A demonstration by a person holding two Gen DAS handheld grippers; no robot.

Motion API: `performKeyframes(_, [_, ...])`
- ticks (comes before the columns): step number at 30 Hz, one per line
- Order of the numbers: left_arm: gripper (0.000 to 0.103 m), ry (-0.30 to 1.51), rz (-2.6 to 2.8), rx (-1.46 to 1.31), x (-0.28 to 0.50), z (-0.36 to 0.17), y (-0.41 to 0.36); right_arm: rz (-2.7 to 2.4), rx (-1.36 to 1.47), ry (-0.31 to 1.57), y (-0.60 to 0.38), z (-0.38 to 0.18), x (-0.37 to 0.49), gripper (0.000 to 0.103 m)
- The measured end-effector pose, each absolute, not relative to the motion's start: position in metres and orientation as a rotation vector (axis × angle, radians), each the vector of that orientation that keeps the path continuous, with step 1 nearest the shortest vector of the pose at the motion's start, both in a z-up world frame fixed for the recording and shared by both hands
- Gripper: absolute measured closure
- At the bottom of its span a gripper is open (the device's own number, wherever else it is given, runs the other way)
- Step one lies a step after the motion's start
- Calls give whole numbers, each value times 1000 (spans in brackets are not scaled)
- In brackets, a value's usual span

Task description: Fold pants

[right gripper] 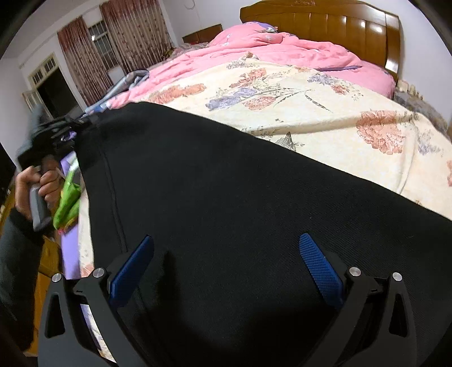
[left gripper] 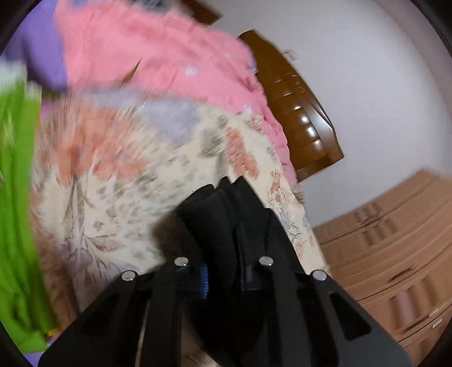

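The black pants (right gripper: 226,225) lie right in front of the right claw (right gripper: 226,265), so close that they fill most of its view. They are spread out flat on the bed (right gripper: 325,113), on top of the flowery sheet (right gripper: 367,158). The right claw is spread wide, with its blue pads (right gripper: 319,271) apart. It sits just over the cloth and holds nothing.

Far off to the left of the right claw, the left claw (left gripper: 223,223) is pinching one end of the pants. Its two sides are pressed together on a bunch of the black cloth. That view is blurry, so I cannot tell which part of the pants it has.

I think the folding is only just starting. The pants look open and flat, and I see no neat fold yet. One end is held. Bringing it over and making the pants small is still left to do.

Beyond both claws is a pink blanket (right gripper: 282,53) and a wooden headboard (right gripper: 339,25). Something green (left gripper: 17,197) lies left of the left claw. I see no box or basket holding anything.
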State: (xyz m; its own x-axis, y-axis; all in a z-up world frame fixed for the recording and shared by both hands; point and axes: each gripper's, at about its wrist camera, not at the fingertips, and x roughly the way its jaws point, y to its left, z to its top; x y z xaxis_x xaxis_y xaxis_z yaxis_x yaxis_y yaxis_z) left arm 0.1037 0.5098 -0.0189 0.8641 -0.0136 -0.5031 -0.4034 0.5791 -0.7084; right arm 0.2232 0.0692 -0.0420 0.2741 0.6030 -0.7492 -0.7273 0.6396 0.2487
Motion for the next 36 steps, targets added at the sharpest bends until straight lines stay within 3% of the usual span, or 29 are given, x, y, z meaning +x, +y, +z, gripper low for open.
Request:
performKeyframes(6, [90, 381, 239, -261, 112, 101, 345, 895, 405, 828, -18, -26, 255, 5])
performKeyframes(9, [90, 373, 124, -35, 121, 116, 245, 849, 728, 775, -85, -24, 261, 5])
performKeyframes(13, [89, 471, -53, 232, 132, 71, 120, 748, 782, 755, -149, -16, 254, 5])
performKeyframes(16, [86, 643, -190, 408, 146, 4, 56, 675, 732, 812, -180, -17, 243, 5])
performKeyframes(18, [59, 611, -178, 559, 138, -23, 31, 667, 714, 837, -189, -20, 234, 5])
performKeyframes(23, [24, 601, -305, 478, 124, -3, 49, 711, 654, 907, -179, -29, 216, 5])
performKeyframes(25, [17, 497, -232, 367, 109, 28, 81, 780, 607, 991, -155, -31, 211, 5])
performKeyframes(26, [6, 451, -178, 298, 103, 41, 100, 809, 576, 1038, -143, -34, 208, 5])
performKeyframes(27, [2, 423, -131, 244, 98, 49, 118, 832, 540, 1085, -129, -37, 207, 5])
performKeyframes(31, [2, 466, 88, -28, 90, 50, 207, 887, 411, 1223, -78, -47, 200, 4])
performKeyframes(36, [2, 540, 122, -174, 81, 19, 249, 885, 274, 1297, -35, -42, 205, 4])
